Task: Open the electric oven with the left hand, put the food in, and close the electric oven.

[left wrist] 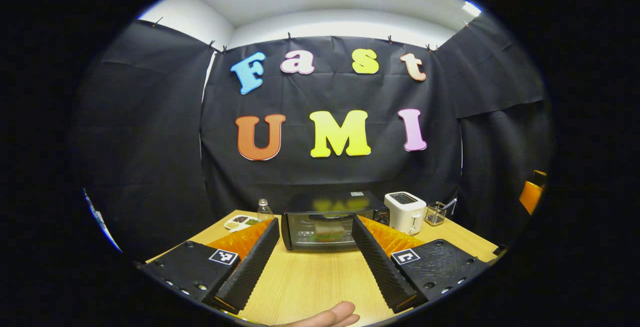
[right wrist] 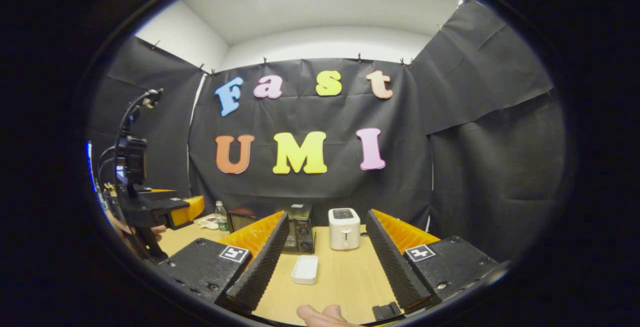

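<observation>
Seeing electric oven at table's far edge, door closed, food visible behind glass. Toaster just beside it, bottle on its other side. My left gripper jaws spread, empty. Right gripper jaws spread, empty; white dish on table between them.

My left gripper hangs level with jaws spread wide, nothing between them. My right gripper is equally agape. In the right gripper view, the left one sits at nine o'clock.
</observation>
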A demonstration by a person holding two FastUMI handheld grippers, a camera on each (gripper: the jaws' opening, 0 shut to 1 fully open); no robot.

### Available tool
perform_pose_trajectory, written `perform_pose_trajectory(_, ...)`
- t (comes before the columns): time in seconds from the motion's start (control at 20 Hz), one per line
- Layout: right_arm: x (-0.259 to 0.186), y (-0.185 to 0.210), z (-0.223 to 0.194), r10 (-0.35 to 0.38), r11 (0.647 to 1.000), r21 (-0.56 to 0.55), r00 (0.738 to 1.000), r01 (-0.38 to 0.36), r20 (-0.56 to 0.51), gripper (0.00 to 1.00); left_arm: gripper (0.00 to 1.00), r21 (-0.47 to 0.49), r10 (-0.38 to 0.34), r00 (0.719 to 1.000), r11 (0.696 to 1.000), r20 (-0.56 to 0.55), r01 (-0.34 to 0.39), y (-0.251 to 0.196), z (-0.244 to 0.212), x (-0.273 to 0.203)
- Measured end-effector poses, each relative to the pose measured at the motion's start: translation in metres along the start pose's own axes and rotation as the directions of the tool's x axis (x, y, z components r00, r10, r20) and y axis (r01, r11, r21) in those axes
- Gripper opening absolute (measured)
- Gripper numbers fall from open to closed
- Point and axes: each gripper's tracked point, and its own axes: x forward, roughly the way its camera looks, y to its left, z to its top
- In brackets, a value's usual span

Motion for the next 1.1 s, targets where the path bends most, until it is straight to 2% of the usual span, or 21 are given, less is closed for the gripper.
perform_pose_trajectory(0.3,-0.008,-0.003,0.005,-0.008,1.0,-0.019,1.0,0.009,0.015,0.99,0.95,-0.002,0.038,0.998,0.999,0.04,-0.038,0.007,0.002,-0.042)
perform_pose_trajectory(0.65,-0.015,-0.01,0.005,-0.021,1.0,-0.009,0.999,0.021,0.024,0.98,0.95,-0.031,0.009,1.0,0.999,0.022,-0.008,-0.001,-0.015,-0.076)
perform_pose_trajectory(1.1,-0.024,-0.013,0.004,-0.031,0.999,-0.018,0.999,0.031,0.023,0.99,0.95,-0.054,0.007,1.0,0.999,0.031,-0.005,0.007,-0.015,-0.086)
